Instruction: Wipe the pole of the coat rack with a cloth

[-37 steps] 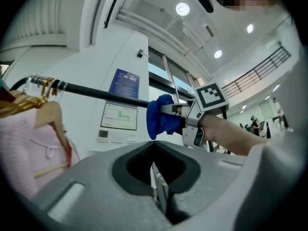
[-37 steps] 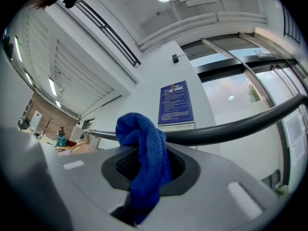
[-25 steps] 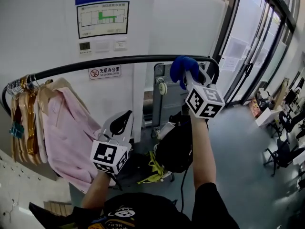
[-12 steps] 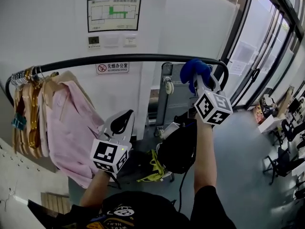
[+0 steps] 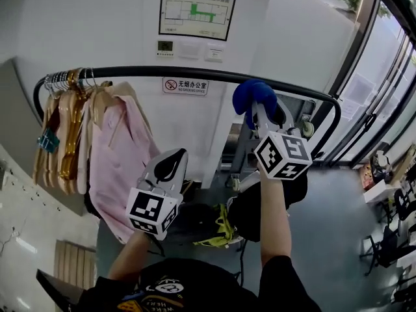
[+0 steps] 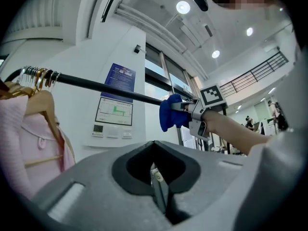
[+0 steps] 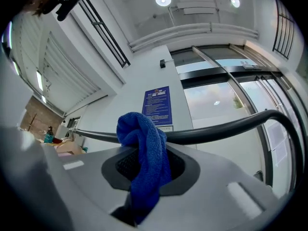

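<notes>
pole [image 5: 162,72]: a slim round black tube with a smooth, faintly glossy skin. it runs level across the white wall and curves down in a rounded bend at each end. the cloth [image 5: 250,96] sits on its right part, a little short of the right bend. it is deep blue with a nubbly, looped pile like microfibre, bunched into a soft lump that folds over the tube and hides that stretch of it. in the right gripper view its lower end hangs down in a thick crumpled strip.

the right gripper [image 5: 258,108] is raised to the pole and its grey, matte jaws are clamped on that strip, with the lump pressed against the tube. its cube [image 5: 281,155] carries black-and-white square markers.

the left gripper [image 5: 170,166] is held lower, well apart from the pole, out in front of the shirt [image 5: 120,161]. its jaws are pressed together along a thin seam with nothing between them, and the black padded hollow around them is bare.

at the pole's left end a row of hangers [image 5: 65,129] with metal hooks is packed close, some of them glossy gold-brown. the shirt is pale pink, soft and creased, and hangs from one of them. a small no-smoking sign [image 5: 185,86] is fixed to the wall just under the pole, and a framed floor plan [image 5: 194,13] hangs above it.
</notes>
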